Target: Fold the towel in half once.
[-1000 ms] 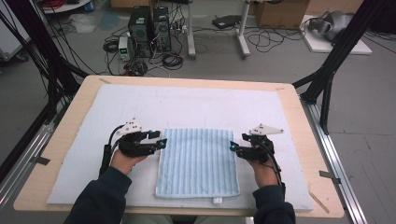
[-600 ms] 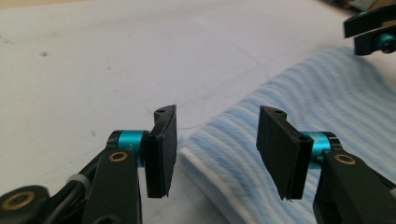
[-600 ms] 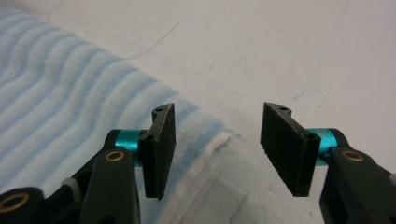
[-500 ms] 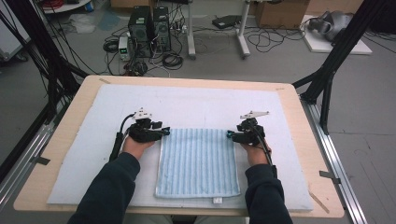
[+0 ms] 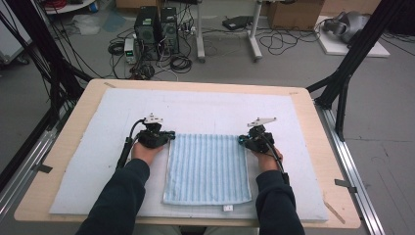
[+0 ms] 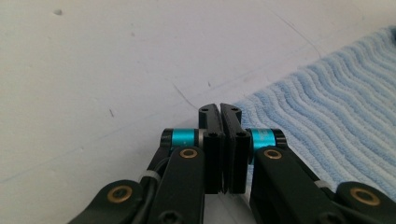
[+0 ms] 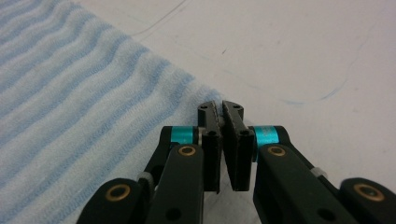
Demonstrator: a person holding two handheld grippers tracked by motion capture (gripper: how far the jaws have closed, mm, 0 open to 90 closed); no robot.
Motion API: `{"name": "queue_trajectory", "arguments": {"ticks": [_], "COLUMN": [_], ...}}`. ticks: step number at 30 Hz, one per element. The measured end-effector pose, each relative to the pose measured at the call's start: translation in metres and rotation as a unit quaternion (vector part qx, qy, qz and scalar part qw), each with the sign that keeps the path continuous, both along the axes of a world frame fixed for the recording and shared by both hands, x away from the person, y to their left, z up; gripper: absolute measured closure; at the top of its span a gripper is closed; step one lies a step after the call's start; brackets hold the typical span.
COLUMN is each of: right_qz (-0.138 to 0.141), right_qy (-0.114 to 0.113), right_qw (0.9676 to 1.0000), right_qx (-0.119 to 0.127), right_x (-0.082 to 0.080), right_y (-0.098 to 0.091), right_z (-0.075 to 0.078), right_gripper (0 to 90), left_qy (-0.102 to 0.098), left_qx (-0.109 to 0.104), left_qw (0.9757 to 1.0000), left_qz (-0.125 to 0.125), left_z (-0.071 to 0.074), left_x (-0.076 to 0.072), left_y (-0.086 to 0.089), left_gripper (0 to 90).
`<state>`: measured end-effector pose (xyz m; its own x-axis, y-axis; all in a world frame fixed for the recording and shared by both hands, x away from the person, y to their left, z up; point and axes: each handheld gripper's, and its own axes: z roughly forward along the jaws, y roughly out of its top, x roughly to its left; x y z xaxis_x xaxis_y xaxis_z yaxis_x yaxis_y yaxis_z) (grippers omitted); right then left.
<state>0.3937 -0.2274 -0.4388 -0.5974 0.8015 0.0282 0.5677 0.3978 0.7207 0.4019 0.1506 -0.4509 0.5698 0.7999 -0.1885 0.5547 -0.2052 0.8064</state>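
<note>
A light blue ribbed towel (image 5: pixel 208 166) lies flat on the white mat (image 5: pixel 205 105), with a small white tag at its near edge. My left gripper (image 5: pixel 170 134) sits at the towel's far left corner, and its jaws have just been closing. In the left gripper view the left gripper (image 6: pixel 219 108) has its pads together right at the towel (image 6: pixel 327 116) corner. My right gripper (image 5: pixel 241 139) is at the far right corner and has also just closed. In the right gripper view the right gripper (image 7: pixel 220 105) tips pinch the towel (image 7: pixel 70 93) corner.
The mat covers most of the wooden table (image 5: pixel 313 122). Black frame posts (image 5: pixel 342 93) stand at the table's far corners. Computers and cables lie on the floor beyond the far edge. Bare mat surrounds the towel on all sides.
Both hands have moved away from the person, from the towel's sides to its far corners, and lowered onto the mat. Both pairs of jaws have gone from open to shut.
</note>
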Motion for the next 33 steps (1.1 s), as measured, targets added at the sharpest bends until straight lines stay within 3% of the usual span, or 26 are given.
{"name": "queue_trajectory", "arguments": {"ticks": [5, 9, 13, 16, 17, 18, 19, 21, 24, 28, 29, 33], "right_qz": [-0.003, -0.012, -0.016, -0.013, -0.014, -0.022, -0.039, -0.052, -0.052, -0.03, -0.026, 0.003], "right_qy": [-0.019, -0.038, -0.047, -0.054, -0.057, -0.056, -0.053, -0.051, -0.058, -0.062, -0.063, -0.072], "right_qw": [0.9998, 0.9992, 0.9988, 0.9984, 0.9982, 0.9981, 0.9978, 0.9973, 0.9967, 0.997, 0.9972, 0.9972], "right_qx": [-0.006, -0.009, -0.003, -0.013, -0.014, -0.013, -0.007, 0.004, 0.025, 0.035, 0.031, 0.022], "right_x": [0.001, 0.004, 0.009, 0.012, 0.012, 0.012, 0.012, 0.009, 0.002, -0.01, -0.013, -0.028], "right_y": [0.001, 0.002, 0.002, 0.006, 0.006, 0.006, 0.003, -0.003, -0.012, -0.018, -0.019, -0.021], "right_z": [0.001, 0.002, 0.006, 0.008, 0.008, 0.008, 0.008, 0.012, 0.02, 0.031, 0.033, 0.043], "right_gripper": [86.3, 86.3, 86.1, 83.9, 78.9, 67.9, 58.3, 49.2, 38.8, 28.3, 25.7, 19.9], "left_qy": [-0.009, -0.031, -0.017, -0.021, -0.026, -0.035, -0.039, -0.04, -0.048, -0.062, -0.07, -0.088], "left_qx": [-0.015, -0.023, -0.024, -0.029, -0.031, -0.036, -0.039, -0.073, -0.09, -0.108, -0.115, -0.11], "left_qw": [0.9998, 0.9992, 0.9995, 0.9993, 0.9991, 0.9987, 0.9984, 0.9965, 0.9948, 0.9921, 0.9903, 0.9884], "left_qz": [0.001, 0.007, 0.01, 0.014, 0.013, 0.012, 0.014, 0.01, 0.001, -0.019, -0.035, -0.056], "left_z": [0.003, 0.013, 0.007, 0.007, 0.009, 0.01, 0.011, 0.016, 0.025, 0.032, 0.035, 0.043], "left_x": [0.005, 0.013, 0.016, 0.016, 0.015, 0.014, 0.013, 0.011, 0.002, -0.012, -0.018, -0.031], "left_y": [0.002, 0.0, 0.003, 0.005, 0.005, 0.006, 0.007, 0.01, 0.013, 0.014, 0.014, 0.013], "left_gripper": [87.6, 87.5, 87.5, 87.2, 86.5, 83.7, 73.9, 58.4, 42.4, 27.0, 24.0, 21.6]}}
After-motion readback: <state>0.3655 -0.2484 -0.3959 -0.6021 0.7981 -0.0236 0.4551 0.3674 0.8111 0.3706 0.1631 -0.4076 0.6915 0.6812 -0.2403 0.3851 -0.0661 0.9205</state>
